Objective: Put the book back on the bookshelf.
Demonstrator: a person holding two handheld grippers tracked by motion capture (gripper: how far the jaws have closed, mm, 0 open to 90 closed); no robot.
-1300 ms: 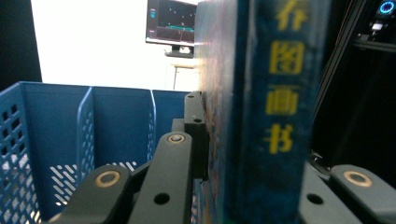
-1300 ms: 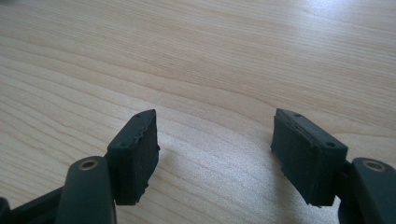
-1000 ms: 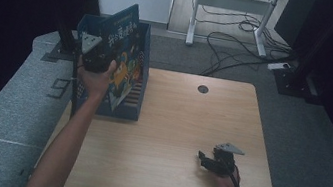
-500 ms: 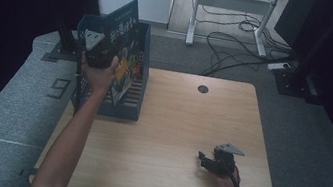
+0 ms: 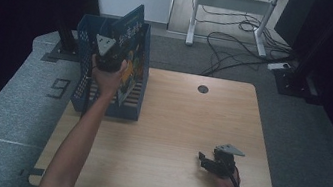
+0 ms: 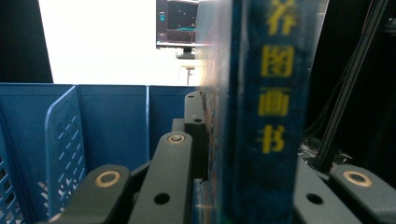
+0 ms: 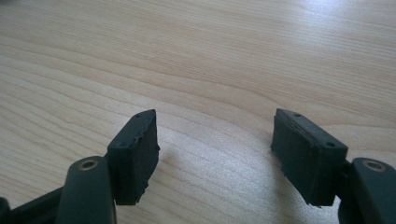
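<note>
A blue book (image 5: 131, 28) with yellow characters on its spine (image 6: 273, 116) stands upright in a blue slotted file rack (image 5: 84, 63) at the table's left edge. My left gripper (image 5: 109, 58) is shut on this book. In the left gripper view the book fills the space between my jaws (image 6: 247, 158), with one finger (image 6: 194, 135) pressed against its cover. More colourful books (image 5: 129, 75) lean inside the rack. My right gripper (image 5: 205, 161) rests low over the table near the front right. Its fingers (image 7: 135, 154) stand open with bare wood between them (image 7: 215, 154).
The rack's blue dividers (image 6: 60, 140) rise to the left of the held book. The wooden table (image 5: 174, 125) has a round cable hole (image 5: 202, 89) at the back. Grey floor, cables and a metal stand lie beyond the table.
My left hand has shifted slightly and sunk lower with the book into the rack. The right gripper has not moved.
</note>
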